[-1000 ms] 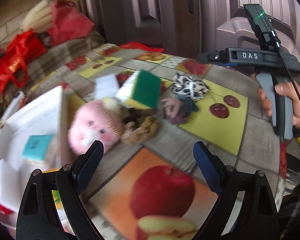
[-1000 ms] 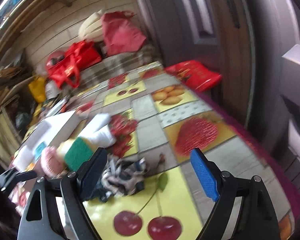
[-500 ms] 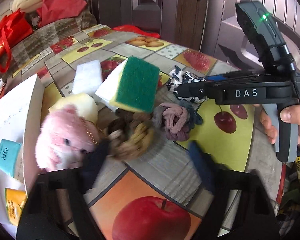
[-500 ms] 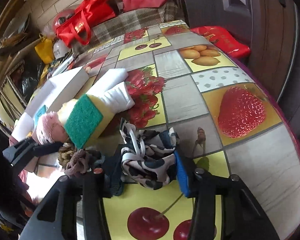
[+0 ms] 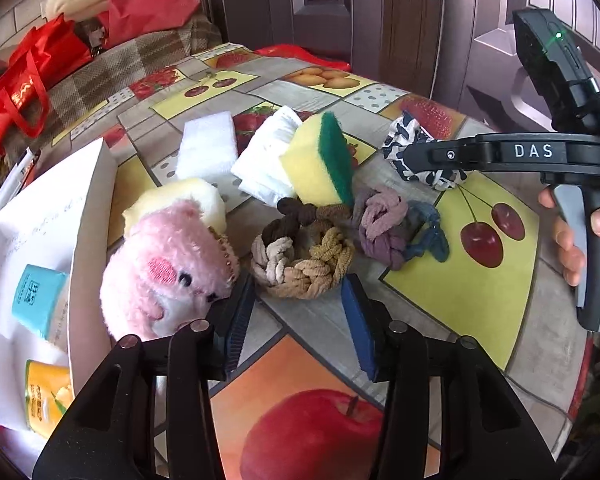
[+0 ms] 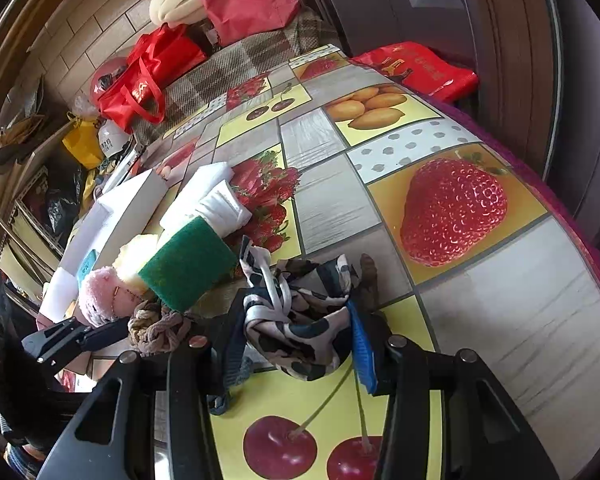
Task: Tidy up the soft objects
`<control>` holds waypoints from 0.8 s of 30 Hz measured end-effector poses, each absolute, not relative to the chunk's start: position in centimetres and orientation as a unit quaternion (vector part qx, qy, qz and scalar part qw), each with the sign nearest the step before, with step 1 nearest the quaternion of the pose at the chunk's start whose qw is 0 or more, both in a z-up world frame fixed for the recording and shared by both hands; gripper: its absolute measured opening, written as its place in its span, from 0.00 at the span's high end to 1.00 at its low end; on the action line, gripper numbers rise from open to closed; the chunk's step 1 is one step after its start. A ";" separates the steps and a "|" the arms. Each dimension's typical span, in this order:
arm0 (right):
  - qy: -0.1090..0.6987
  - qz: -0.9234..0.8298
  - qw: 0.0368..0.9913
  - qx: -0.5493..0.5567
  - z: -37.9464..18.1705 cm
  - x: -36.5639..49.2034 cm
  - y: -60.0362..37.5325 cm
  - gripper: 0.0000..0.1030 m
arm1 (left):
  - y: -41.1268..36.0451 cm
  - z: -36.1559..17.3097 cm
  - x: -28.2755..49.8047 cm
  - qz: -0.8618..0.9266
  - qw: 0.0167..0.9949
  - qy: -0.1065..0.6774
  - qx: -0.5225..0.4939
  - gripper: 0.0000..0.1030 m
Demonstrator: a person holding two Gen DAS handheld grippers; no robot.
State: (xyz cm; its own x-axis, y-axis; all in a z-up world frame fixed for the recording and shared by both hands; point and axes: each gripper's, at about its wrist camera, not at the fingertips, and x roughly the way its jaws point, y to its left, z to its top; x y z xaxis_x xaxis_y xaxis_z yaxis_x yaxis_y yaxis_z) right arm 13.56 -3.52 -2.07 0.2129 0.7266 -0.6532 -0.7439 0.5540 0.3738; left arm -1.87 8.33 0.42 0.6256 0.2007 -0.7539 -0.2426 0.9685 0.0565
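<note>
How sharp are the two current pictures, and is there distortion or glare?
Left wrist view: sharp, the pink plush toy and braided hair ties in focus; the fisheye bends the table edge. Right wrist view: also sharp on the patterned scrunchie; soft daylight sheen on the tablecloth, dark corners.

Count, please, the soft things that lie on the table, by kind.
Sponges: 3 (white sponge, yellow-green sponge, pale yellow sponge)
Folded cloth: 1
Plush toy: 1
Hair ties: 4 (braided brown bundle, mauve scrunchie, blue tie, patterned scrunchie)
Total: 9
</note>
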 end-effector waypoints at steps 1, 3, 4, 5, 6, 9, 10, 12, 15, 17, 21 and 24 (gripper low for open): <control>0.413 0.472 0.778 -0.010 -2.1 13.6 -3.4 0.55 | 8.3 0.4 -1.7 0.122 0.902 0.414 -0.024 0.51; 0.414 0.472 0.778 -0.009 -2.1 13.6 -3.4 0.55 | 8.3 0.4 -1.4 0.121 0.901 0.417 -0.022 0.50; 0.414 0.473 0.778 -0.009 -2.1 13.6 -3.5 0.55 | 8.4 0.3 -1.2 0.121 0.900 0.417 -0.023 0.49; 0.414 0.473 0.778 -0.008 -2.1 13.6 -3.5 0.55 | 8.4 0.3 -1.0 0.122 0.900 0.417 -0.024 0.48; 0.414 0.473 0.778 -0.008 -2.1 13.6 -3.5 0.55 | 8.4 0.3 -0.8 0.123 0.900 0.418 -0.026 0.48; 0.414 0.473 0.778 -0.008 -2.1 13.6 -3.4 0.55 | 8.7 0.3 -0.1 0.126 0.898 0.420 -0.040 0.47; 0.415 0.474 0.777 -0.008 -2.1 13.6 -3.4 0.55 | 8.8 0.3 0.2 0.126 0.897 0.421 -0.046 0.47; 0.415 0.474 0.777 -0.008 -2.1 13.6 -3.4 0.55 | 9.1 0.2 0.6 0.122 0.897 0.421 -0.060 0.47; 0.413 0.470 0.780 -0.007 -2.1 13.6 -3.5 0.55 | 9.0 0.3 0.8 0.117 0.898 0.419 -0.065 0.59; 0.413 0.467 0.782 -0.001 -2.1 13.8 -3.7 0.55 | 9.1 0.5 0.5 0.107 0.903 0.411 -0.071 0.65; 0.407 0.459 0.789 0.026 -2.0 14.2 -4.8 0.55 | 9.3 1.8 -1.2 0.110 0.922 0.362 -0.081 0.65; 0.382 0.456 0.802 0.049 -1.4 13.9 -5.9 0.55 | 9.3 2.8 -2.7 0.113 0.936 0.321 -0.084 0.65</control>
